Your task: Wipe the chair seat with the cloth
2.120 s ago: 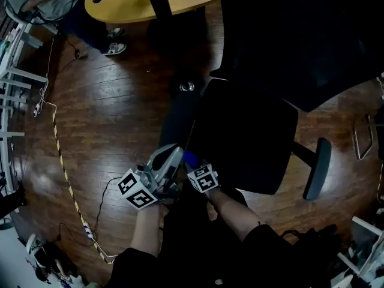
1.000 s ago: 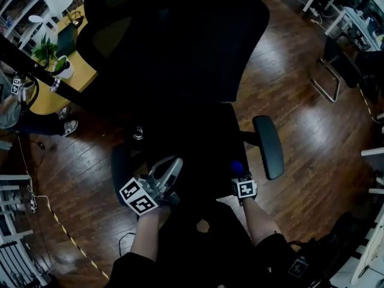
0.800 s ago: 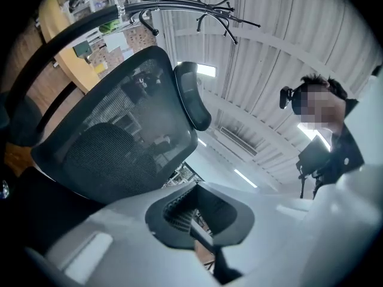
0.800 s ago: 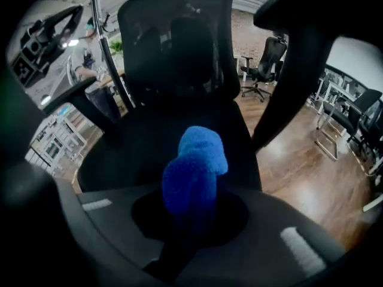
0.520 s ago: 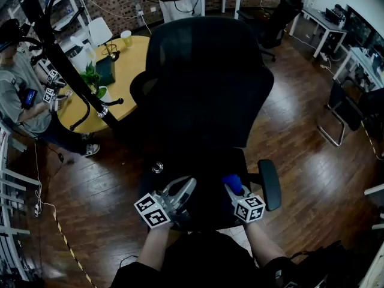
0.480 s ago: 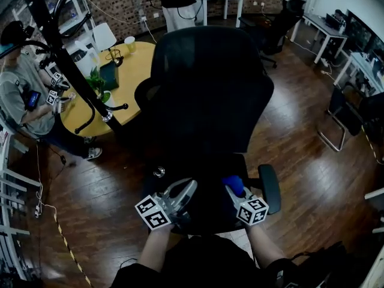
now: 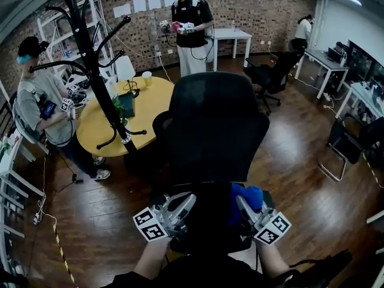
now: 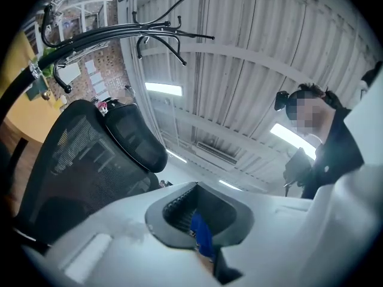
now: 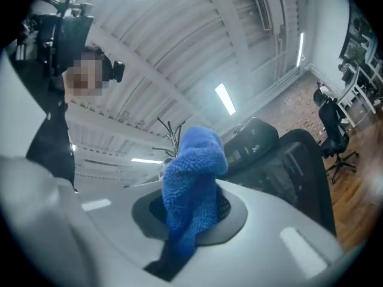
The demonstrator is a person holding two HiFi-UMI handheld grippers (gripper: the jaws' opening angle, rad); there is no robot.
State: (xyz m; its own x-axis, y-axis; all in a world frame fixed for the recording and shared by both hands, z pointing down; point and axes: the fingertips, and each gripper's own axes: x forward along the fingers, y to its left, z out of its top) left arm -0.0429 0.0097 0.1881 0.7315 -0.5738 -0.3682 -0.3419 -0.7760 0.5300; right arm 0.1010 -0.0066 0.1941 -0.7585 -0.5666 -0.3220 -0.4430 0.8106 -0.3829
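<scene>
The black office chair stands in front of me, its mesh backrest (image 7: 217, 125) upright and its dark seat (image 7: 210, 224) low between my two grippers. My right gripper (image 7: 245, 203) is over the seat's right side, shut on the blue cloth (image 7: 250, 195). In the right gripper view the blue cloth (image 9: 192, 184) bunches up out of the right gripper (image 9: 190, 217), which points up toward the ceiling. My left gripper (image 7: 187, 200) hovers over the seat's left side. In the left gripper view the left gripper (image 8: 199, 223) has its jaws together, with a thin blue sliver in the slit.
A black coat rack (image 7: 96, 71) and a round yellow table (image 7: 123, 110) stand at the left behind the chair. One person (image 7: 37, 107) is at the far left, another person (image 7: 189, 23) at the back. More chairs (image 7: 271, 72) and desks line the right side.
The head view has swung up from the floor to the room. The right gripper with the cloth has moved from beside the left gripper to the seat's right side.
</scene>
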